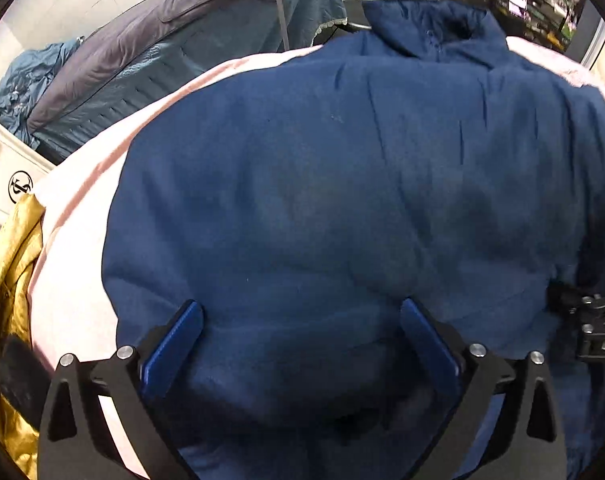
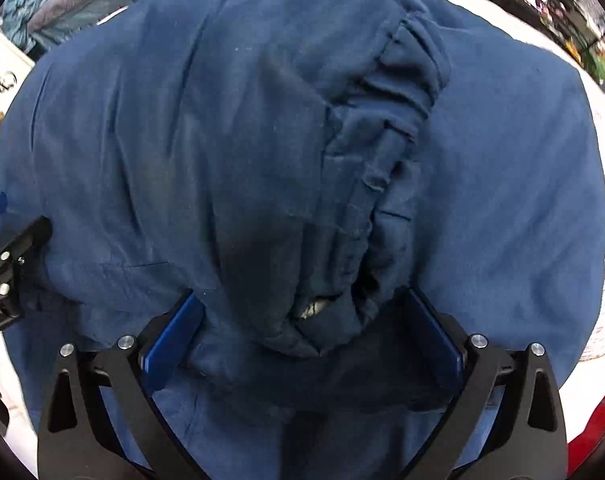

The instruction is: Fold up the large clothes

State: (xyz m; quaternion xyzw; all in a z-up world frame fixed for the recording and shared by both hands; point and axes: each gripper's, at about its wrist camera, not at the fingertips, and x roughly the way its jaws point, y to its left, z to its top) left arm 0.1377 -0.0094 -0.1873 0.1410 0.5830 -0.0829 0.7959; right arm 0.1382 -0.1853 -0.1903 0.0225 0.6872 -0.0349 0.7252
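Blue fleece garment (image 1: 322, 200) lies spread over a pale pink cover (image 1: 74, 280), filling both wrist views, collar at its far end. A bunched, gathered part (image 2: 382, 160) runs down its middle. Gold satin cloth (image 1: 6, 300) sits at the cover's left edge. Left claw (image 1: 300, 320) gapes wide above the fleece, gripping nothing. Right claw (image 2: 300, 316) straddles the bunched fold; its pads seem clear of it.

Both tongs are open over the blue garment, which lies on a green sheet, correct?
Not quite. The sheet under the blue garment is pale pink, not green, as the left wrist view shows. The left tongs and right tongs are indeed open over it.
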